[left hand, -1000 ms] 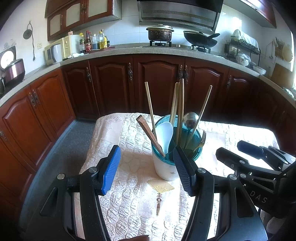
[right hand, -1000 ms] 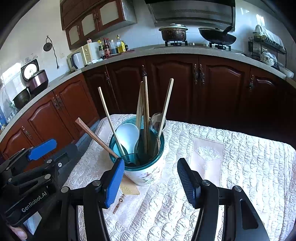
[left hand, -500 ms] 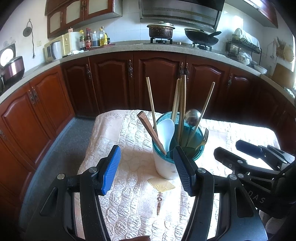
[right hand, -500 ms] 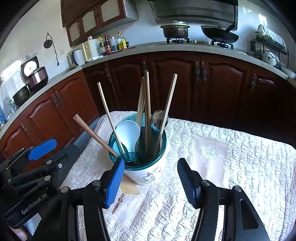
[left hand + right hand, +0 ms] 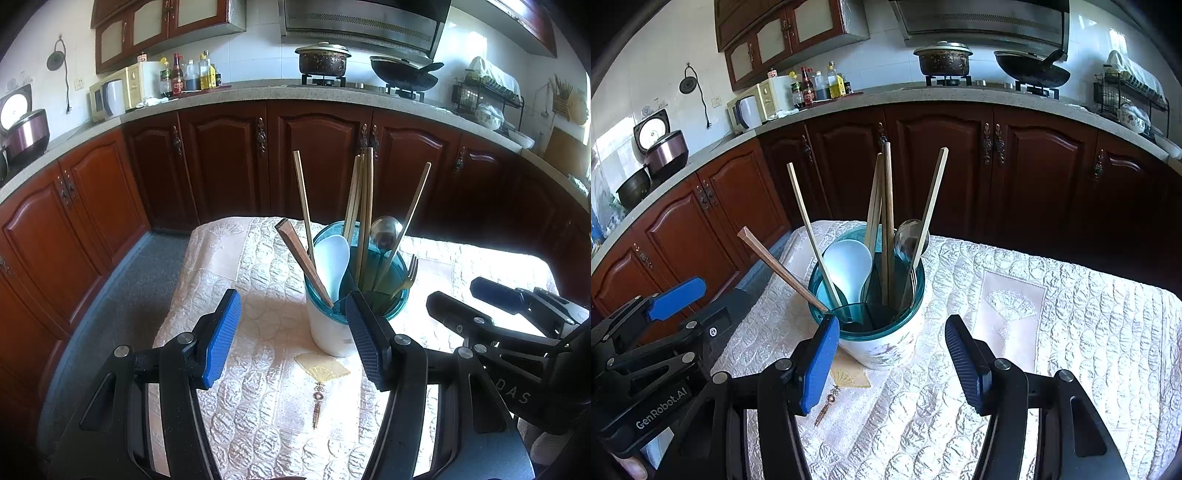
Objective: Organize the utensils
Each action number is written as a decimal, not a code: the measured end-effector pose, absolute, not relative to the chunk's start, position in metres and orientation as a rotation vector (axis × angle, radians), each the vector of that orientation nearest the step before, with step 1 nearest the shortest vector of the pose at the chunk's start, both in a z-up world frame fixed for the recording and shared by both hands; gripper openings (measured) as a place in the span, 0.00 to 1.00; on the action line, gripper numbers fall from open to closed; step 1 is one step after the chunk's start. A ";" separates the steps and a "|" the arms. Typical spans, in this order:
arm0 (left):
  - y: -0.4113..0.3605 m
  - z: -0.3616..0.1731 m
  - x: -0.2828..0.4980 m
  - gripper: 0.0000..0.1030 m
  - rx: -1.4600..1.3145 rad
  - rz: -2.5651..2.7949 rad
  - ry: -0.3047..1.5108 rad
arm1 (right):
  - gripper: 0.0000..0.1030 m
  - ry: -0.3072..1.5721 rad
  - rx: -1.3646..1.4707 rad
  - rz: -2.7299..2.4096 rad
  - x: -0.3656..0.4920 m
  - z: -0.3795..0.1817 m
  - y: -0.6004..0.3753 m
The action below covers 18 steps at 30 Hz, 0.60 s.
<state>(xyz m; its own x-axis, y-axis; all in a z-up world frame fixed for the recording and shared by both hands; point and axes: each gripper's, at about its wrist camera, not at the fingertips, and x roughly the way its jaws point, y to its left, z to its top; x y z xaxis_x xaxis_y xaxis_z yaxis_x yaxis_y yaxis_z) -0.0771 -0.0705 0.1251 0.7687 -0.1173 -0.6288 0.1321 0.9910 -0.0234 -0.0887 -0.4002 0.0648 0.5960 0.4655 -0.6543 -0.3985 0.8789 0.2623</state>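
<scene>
So the utensil holder, white with a teal insert, sits on the quilted tablecloth right ahead of my right claw, just past its fingertips and a touch left of the gap. Sticking out of it: a bunch of chopsticks, a white rice paddle, a metal spoon, a gold fork, plus a brown stick leaning out to the left. From my left claw the holder is ahead and slightly right, next to the right finger. Both claws are spread wide and gripping nothing. A little fan charm lies on the cloth between the holder and the claws.
</scene>
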 end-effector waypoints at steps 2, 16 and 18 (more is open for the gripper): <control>-0.071 0.126 -0.078 0.57 0.022 -0.135 0.678 | 0.56 0.784 0.090 0.504 -0.089 0.065 -0.399; -0.072 0.128 -0.081 0.57 0.015 -0.146 0.666 | 0.56 0.776 0.084 0.513 -0.091 0.068 -0.395; -0.072 0.128 -0.083 0.57 0.017 -0.152 0.657 | 0.56 0.777 0.085 0.512 -0.092 0.067 -0.396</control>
